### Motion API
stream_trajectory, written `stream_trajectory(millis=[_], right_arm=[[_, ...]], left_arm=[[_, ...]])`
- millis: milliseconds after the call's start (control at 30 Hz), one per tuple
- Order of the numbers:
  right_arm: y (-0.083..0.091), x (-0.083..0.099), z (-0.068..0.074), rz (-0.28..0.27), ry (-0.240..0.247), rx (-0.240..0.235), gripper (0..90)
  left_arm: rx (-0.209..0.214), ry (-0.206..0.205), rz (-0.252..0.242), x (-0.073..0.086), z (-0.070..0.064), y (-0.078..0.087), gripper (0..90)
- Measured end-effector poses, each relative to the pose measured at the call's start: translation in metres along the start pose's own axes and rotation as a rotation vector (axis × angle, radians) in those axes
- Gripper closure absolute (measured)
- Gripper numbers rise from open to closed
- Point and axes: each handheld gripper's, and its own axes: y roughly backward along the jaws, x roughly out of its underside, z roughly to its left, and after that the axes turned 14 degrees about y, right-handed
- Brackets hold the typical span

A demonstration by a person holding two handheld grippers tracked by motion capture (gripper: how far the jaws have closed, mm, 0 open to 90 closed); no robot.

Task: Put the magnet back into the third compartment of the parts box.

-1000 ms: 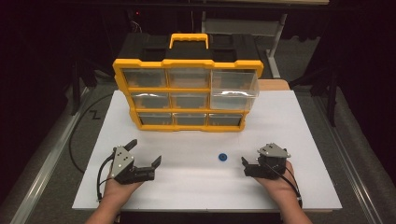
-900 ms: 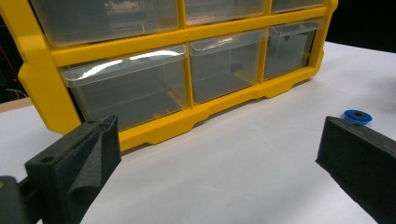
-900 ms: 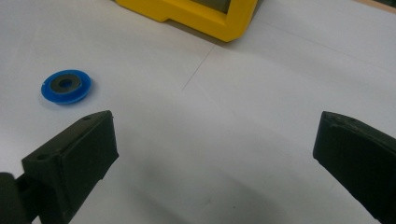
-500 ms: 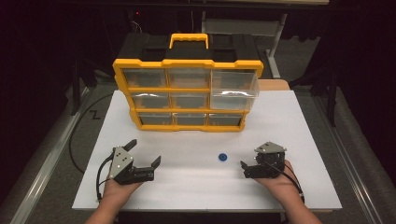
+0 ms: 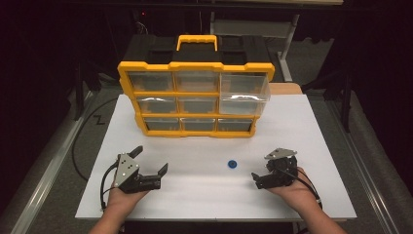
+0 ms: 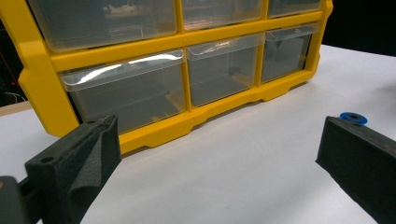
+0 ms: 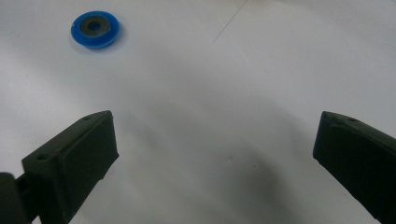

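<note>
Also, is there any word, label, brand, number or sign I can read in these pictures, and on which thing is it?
None can be read.
Yellow drawer organizer: no label or brand shows on its frame or clear drawers.
Blue ring: plain, no marking.
White table: bare, no print.

I'm working in what looks like a lab: a white table (image 5: pixel 204 195) under my tongs, dark floor around it, metal rails (image 5: pixel 44 180) beside it, and a yellow parts organiser (image 5: pixel 195 100) ahead of them.

organiser (image 6: pixel 187 70) top cropped, drawer contents too dim to tell
</note>
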Motion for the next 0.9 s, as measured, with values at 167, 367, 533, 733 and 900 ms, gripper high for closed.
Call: stream_trajectory(millis=[167, 367, 533, 733, 900], right_arm=[[0.0, -0.001, -0.001, 0.013, 0.006, -0.036, 1.0], [-0.002, -0.005, 0.003, 0.038, 0.051, -0.07, 1.0], [-0.003, -0.01, 0.006, 0.052, 0.071, -0.101, 1.7], [-0.005, -0.019, 0.011, 0.064, 0.117, -0.133, 3.3], [-0.007, -0.027, 0.014, 0.065, 0.128, -0.146, 5.6]], left_arm=[[0.001, 0.001, 0.0, 0.0, 0.0, 0.0, 0.3], [0.004, 0.003, 0.0, 0.0, 0.0, 0.0, 0.3], [0.006, 0.003, 0.003, 0.0, 0.0, -0.001, 0.3], [0.008, 0.005, 0.002, 0.0, 0.0, -0.001, 0.3], [0.009, 0.002, 0.003, 0.0, 0.0, -0.001, 0.3]])
